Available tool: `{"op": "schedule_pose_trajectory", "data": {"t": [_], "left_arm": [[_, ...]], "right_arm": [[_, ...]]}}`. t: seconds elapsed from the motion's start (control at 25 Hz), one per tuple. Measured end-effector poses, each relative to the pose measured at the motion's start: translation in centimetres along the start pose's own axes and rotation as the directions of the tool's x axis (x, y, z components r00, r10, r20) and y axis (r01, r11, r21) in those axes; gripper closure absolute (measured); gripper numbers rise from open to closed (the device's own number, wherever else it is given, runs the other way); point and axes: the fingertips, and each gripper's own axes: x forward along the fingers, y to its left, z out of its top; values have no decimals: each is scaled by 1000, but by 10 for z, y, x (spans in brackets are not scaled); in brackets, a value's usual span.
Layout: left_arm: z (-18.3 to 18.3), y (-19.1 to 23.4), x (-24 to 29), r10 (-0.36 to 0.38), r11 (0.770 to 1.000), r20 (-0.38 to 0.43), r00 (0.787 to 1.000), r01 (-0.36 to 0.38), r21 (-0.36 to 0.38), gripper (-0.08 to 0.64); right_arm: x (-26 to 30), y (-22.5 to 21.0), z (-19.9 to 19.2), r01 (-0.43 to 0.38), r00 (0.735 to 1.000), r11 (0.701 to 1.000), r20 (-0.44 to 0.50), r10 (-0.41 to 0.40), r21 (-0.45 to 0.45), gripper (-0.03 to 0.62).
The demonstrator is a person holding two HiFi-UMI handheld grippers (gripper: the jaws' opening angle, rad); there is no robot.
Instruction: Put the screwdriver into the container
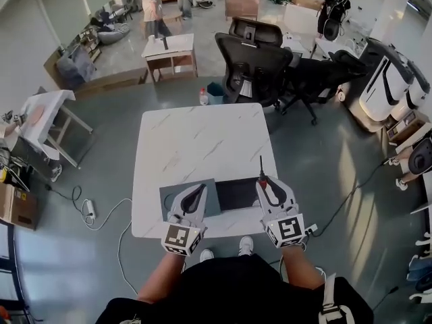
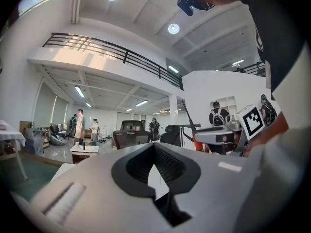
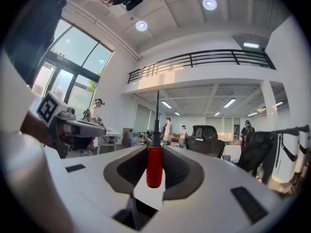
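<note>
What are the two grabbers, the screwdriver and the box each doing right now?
left gripper: jaws shut, nothing between them.
right gripper: shut on the screwdriver.
screwdriver: held by its red handle, shaft pointing away from the person, not in the container.
container: dark, lying on the table between the grippers, no screwdriver in it yet.

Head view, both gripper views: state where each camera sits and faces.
Head view: on the person's head, looking down at the table; forearms, left gripper, right gripper show.
Left gripper view: on the left gripper, facing forward over its fingers toward chairs.
Right gripper view: on the right gripper, facing likewise; its fingers grip the screwdriver.
Shared: all three show the screwdriver.
</note>
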Motion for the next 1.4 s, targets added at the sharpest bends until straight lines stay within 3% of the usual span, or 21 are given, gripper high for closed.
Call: {"op": "schedule_pose_trajectory", "data": {"t": [0.32, 0.52, 0.68, 0.88, 1.2, 1.4], "left_arm": [[-10, 14, 11, 64, 998, -20, 998, -64, -7, 551], [-20, 21, 6, 87, 995, -29, 996, -88, -43, 551], [-27, 26, 4, 110, 992, -50, 993, -112, -53, 551], [-30, 32, -6, 133, 989, -55, 990, -136, -65, 551], [-36, 39, -18, 169, 982, -65, 983, -174, -79, 551], [-37, 38, -26, 179, 980, -79, 981, -185, -73, 551]], "right_arm": [[21, 4, -55, -114, 984, 981, -151, 90, -158, 500], [30, 11, -100, -247, 943, 907, -300, 144, -342, 500], [38, 17, -135, -352, 898, 842, -402, 181, -408, 500], [39, 27, -181, -498, 808, 746, -550, 213, -442, 500], [40, 45, -239, -723, 629, 531, -738, 243, -442, 500], [46, 51, -265, -798, 528, 471, -813, 246, -376, 500]]}}
